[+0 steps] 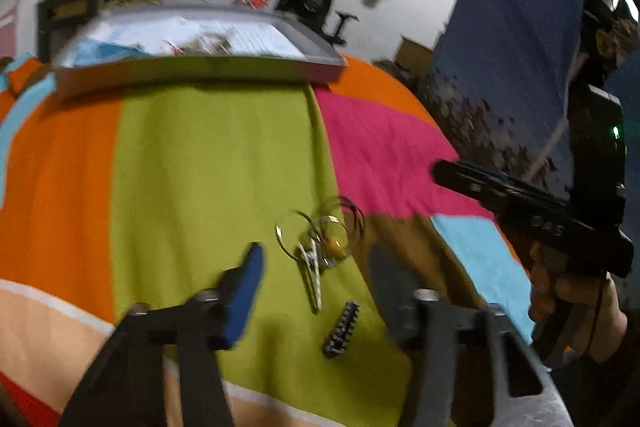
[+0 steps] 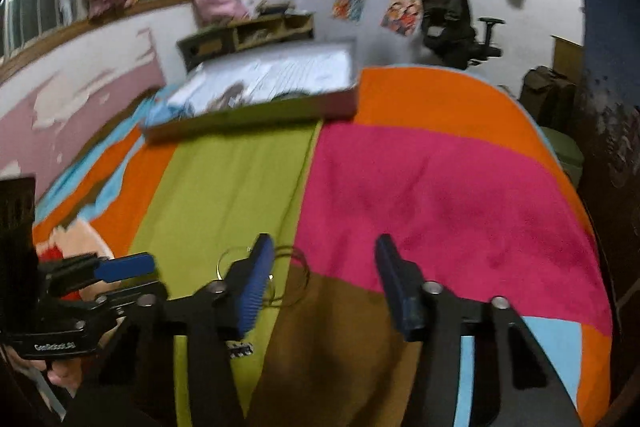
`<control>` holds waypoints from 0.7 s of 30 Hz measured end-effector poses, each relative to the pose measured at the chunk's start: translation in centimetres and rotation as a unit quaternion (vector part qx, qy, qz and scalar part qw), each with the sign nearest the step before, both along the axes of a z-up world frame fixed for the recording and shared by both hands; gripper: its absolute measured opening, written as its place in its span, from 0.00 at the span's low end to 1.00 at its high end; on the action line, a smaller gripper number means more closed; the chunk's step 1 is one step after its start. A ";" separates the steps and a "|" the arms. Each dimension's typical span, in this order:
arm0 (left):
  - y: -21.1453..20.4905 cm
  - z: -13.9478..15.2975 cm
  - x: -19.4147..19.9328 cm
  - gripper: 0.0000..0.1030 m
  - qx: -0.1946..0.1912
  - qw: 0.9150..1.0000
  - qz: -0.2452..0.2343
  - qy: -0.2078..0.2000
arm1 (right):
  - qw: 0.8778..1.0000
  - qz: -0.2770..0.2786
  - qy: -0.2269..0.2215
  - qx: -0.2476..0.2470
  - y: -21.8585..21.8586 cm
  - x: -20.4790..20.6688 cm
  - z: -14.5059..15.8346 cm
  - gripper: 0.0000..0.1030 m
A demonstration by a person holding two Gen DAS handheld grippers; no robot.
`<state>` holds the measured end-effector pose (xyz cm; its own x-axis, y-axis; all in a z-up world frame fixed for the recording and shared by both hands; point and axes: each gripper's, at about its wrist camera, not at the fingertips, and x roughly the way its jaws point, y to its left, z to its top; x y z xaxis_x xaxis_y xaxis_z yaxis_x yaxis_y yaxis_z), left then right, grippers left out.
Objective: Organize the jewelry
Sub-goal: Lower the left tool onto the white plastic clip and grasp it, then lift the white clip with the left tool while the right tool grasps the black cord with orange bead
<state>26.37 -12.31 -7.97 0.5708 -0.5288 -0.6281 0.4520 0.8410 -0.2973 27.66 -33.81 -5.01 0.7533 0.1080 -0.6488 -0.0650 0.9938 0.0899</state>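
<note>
A bed is covered by a patchwork blanket (image 1: 208, 163) of lime green, orange, magenta, brown and light blue panels, and the lime green panel serves as the landmark here. Near the right edge of that panel lies a loose cluster of thin wire bangles (image 1: 320, 231), overlapping one another, with a small yellow bead (image 1: 334, 245) among them and a slim silver piece (image 1: 312, 277) stretching from the cluster toward the camera; motion blur hides finer detail. Just nearer on the same panel lies a short dark beaded hair clip (image 1: 342, 329), apart from the bangles. At the far end of the green panel sits a shallow grey tray (image 1: 208, 73) lined with pale paper, holding a few small items too blurred to name. The left gripper (image 1: 316, 291) hovers over the near part of the green panel with its fingers spread wide and nothing between them; its blue pad (image 1: 242, 295) is just left of the bangles. The right gripper (image 2: 324, 283) hangs where the green panel meets the brown and magenta ones, also spread wide and empty, with the bangles partly hidden behind its left blue pad (image 2: 254, 287). A hand (image 1: 568, 295) grips the right tool's handle, off to the right of the green panel.
</note>
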 end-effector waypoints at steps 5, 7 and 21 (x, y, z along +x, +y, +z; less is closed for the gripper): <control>-1.0 -2.0 1.3 0.24 0.000 0.999 -0.021 0.041 | 0.999 0.020 0.034 0.002 0.9 1.0 -2.6 0.30; -1.4 -2.5 1.8 0.20 0.004 0.998 -0.025 0.054 | 0.999 0.021 0.046 0.001 1.1 1.4 -3.4 0.25; -3.8 -5.6 4.0 0.20 0.045 0.992 -0.037 0.114 | 0.995 0.035 0.087 -0.024 3.4 4.7 -6.8 0.20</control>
